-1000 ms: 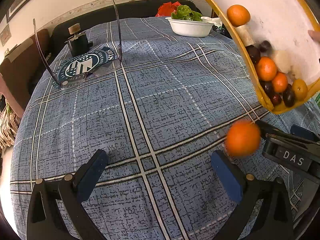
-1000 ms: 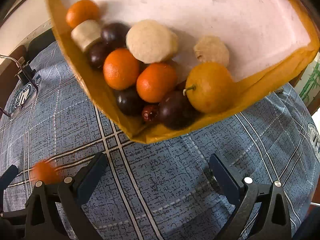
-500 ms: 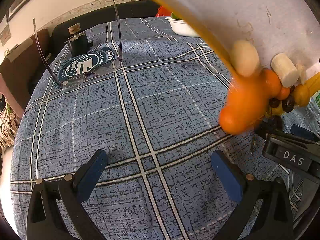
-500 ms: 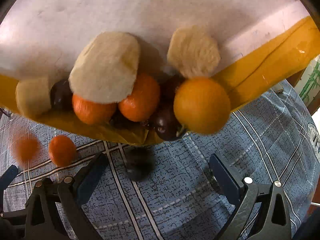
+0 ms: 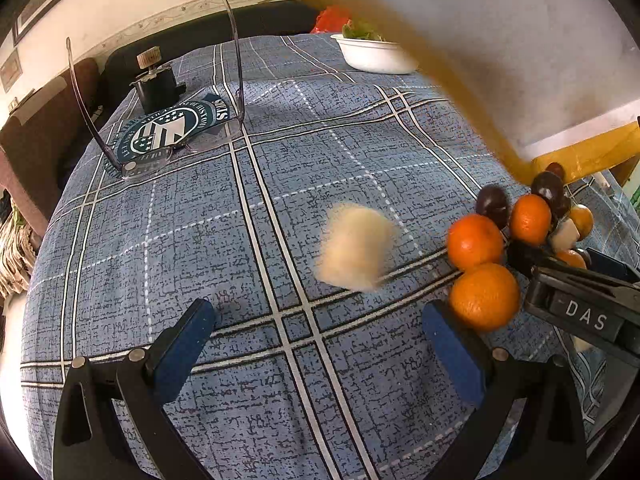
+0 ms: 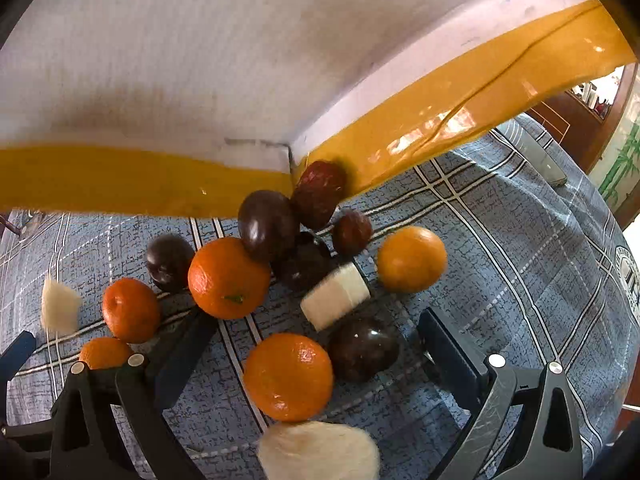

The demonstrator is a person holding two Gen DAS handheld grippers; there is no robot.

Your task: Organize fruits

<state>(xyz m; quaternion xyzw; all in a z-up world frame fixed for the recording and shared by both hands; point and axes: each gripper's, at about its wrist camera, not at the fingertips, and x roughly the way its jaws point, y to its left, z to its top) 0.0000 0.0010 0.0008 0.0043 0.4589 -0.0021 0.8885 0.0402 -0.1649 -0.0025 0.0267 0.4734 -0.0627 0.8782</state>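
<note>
A yellow-rimmed white tray [image 6: 440, 120] is tipped steeply over the blue checked tablecloth [image 5: 200, 240], and fruit lies spilled beneath its edge. Several oranges [image 6: 228, 278], dark plums [image 6: 266, 224] and pale banana pieces [image 6: 336, 296] are scattered in front of my right gripper [image 6: 316, 344], which is open around an orange [image 6: 288, 376] and a plum [image 6: 362, 348] without holding them. In the left wrist view a blurred pale piece [image 5: 354, 252] is in motion near two oranges [image 5: 482, 296]. My left gripper [image 5: 320, 332] is open and empty.
Clear glasses [image 5: 160, 120] and a small black bottle [image 5: 156, 84] rest on a round emblem at the far left. A white bowl of greens [image 5: 376, 54] stands at the back. The right gripper body marked DAS [image 5: 584, 312] sits at the left view's right edge.
The tray tipped further and nearly all its fruit tumbled onto the cloth. Oranges, plums and pale pieces rolled out; one pale piece is still moving leftward. Both grippers stayed in place.
</note>
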